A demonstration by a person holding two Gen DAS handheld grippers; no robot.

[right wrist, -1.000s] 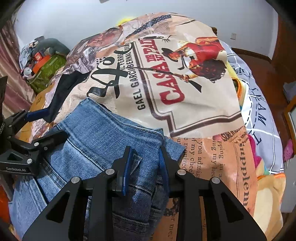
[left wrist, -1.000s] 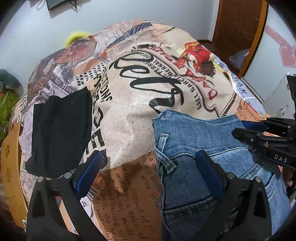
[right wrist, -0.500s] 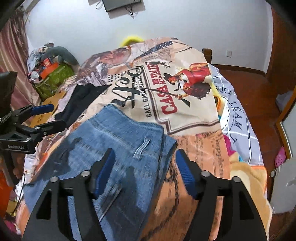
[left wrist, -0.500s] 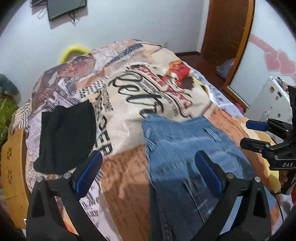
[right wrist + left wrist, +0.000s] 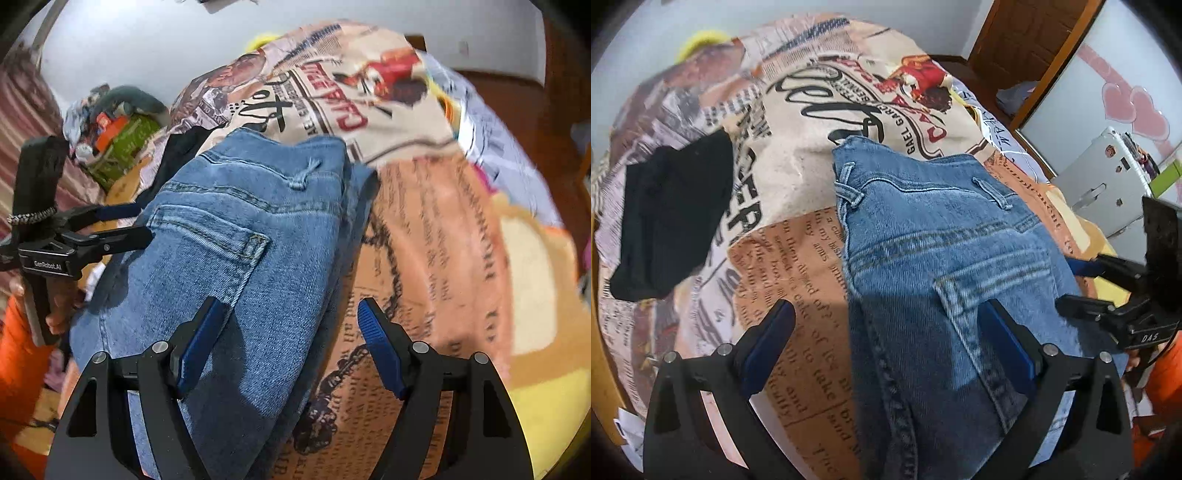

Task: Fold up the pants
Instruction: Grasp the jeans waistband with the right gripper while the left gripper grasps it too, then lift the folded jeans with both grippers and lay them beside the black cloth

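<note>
Lying folded on the bed (image 5: 798, 192), the jeans (image 5: 942, 240) sit free beneath both wide-spread claws, left claw (image 5: 886, 339) and just-opened right claw (image 5: 291, 332).

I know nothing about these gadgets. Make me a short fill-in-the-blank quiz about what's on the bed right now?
1. The jeans are made of blue ____.
2. Beside the jeans on the bedspread lies a folded garment coloured ____.
3. The right gripper has its fingers ____, pinching nothing.
4. The back pocket of the jeans faces ____.

Missing words: denim; black; open; up
</note>
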